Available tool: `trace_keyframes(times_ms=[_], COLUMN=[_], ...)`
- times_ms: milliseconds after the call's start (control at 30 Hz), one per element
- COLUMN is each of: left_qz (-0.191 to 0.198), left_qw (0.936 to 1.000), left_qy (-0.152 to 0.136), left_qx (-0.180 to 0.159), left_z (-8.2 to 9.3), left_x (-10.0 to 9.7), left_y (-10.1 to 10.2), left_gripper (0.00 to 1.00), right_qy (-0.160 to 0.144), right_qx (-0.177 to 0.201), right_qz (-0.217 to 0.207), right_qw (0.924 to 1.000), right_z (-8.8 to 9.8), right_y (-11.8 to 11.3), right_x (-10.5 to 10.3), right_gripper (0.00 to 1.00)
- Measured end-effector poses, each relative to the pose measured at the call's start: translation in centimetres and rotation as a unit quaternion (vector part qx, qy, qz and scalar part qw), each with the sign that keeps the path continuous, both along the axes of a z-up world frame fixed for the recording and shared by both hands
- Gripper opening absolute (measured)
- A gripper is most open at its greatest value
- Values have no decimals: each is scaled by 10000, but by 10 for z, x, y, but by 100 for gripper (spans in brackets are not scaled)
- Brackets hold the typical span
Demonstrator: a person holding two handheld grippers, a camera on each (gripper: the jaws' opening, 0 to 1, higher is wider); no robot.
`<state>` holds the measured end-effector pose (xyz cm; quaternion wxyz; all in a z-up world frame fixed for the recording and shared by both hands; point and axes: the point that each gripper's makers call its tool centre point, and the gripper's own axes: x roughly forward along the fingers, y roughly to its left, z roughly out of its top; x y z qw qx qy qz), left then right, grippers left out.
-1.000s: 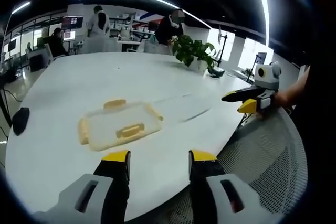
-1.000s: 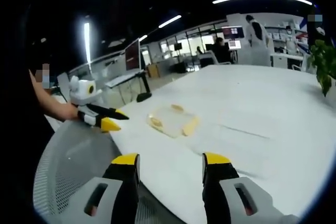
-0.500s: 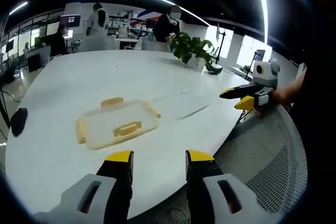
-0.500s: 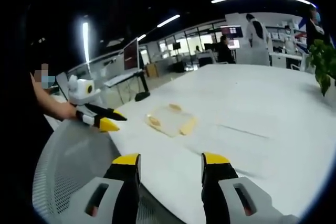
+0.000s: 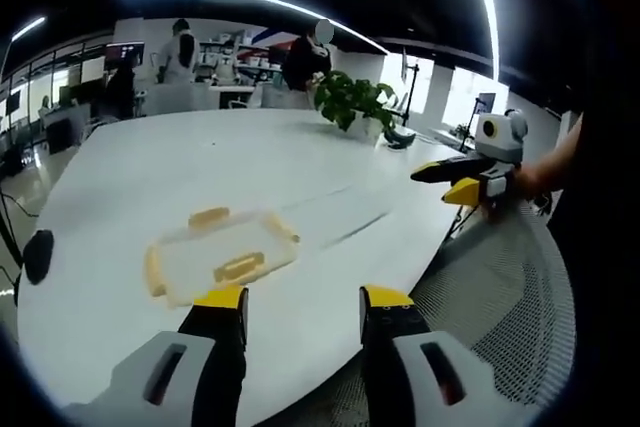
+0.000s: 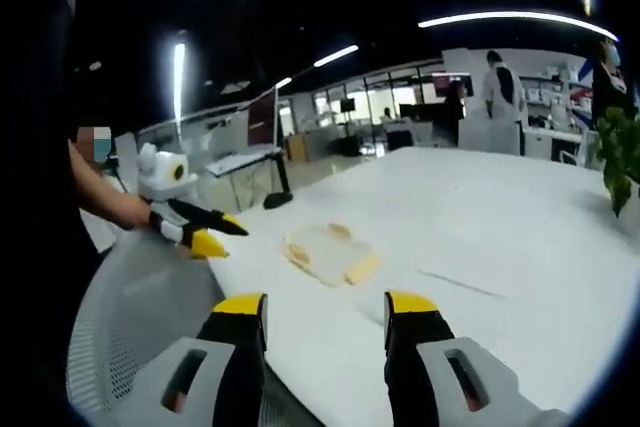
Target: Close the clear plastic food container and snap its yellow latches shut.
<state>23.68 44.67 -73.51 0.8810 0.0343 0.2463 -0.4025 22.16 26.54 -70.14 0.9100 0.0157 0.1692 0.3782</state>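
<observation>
your right gripper (image 6: 325, 309) hangs with its yellow-tipped jaws apart over the near edge of the white table (image 6: 520, 217), the clear food container (image 6: 326, 250) with yellow latches lying flat beyond them, and your left gripper (image 6: 205, 231) held near a mesh chair (image 6: 130, 307).

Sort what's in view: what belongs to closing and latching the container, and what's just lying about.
For the job:
- clear container with yellow latches, lying on the white table
- left tool, open
- right tool, open

Lying about:
- potted plant
- dark object at the table edge
- mesh chair
</observation>
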Motion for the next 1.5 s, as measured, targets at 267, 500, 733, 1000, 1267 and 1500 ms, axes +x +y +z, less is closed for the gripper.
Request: trace_keyframes(times_ms=[267, 500, 733, 1000, 1267, 1500], left_qz=[-91, 105, 201, 218, 122, -62], left_qw=[9998, 9997, 9996, 9997, 9999, 9999], left_qy=[190, 39, -21, 31, 37, 130], left_qx=[-35, -203, -214, -115, 14, 77], left_z=[6, 26, 36, 31, 27, 28], left_x=[6, 28, 45, 54, 61, 68], left_y=[-11, -14, -6, 0, 13, 17], left_gripper=[59, 61, 59, 60, 59, 57], right_qy=[5, -67, -232, -281, -285, -191], right_qx=[70, 192, 281, 306, 234, 118], right_qz=[70, 269, 437, 532, 551, 474], right_qw=[10000, 9994, 9984, 9977, 9978, 9986], right_z=[10, 27, 42, 43, 40, 30], right_y=[5, 18, 37, 55, 67, 71], right_x=[6, 15, 39, 52, 62, 70], right_gripper=[46, 46, 46, 46, 46, 46])
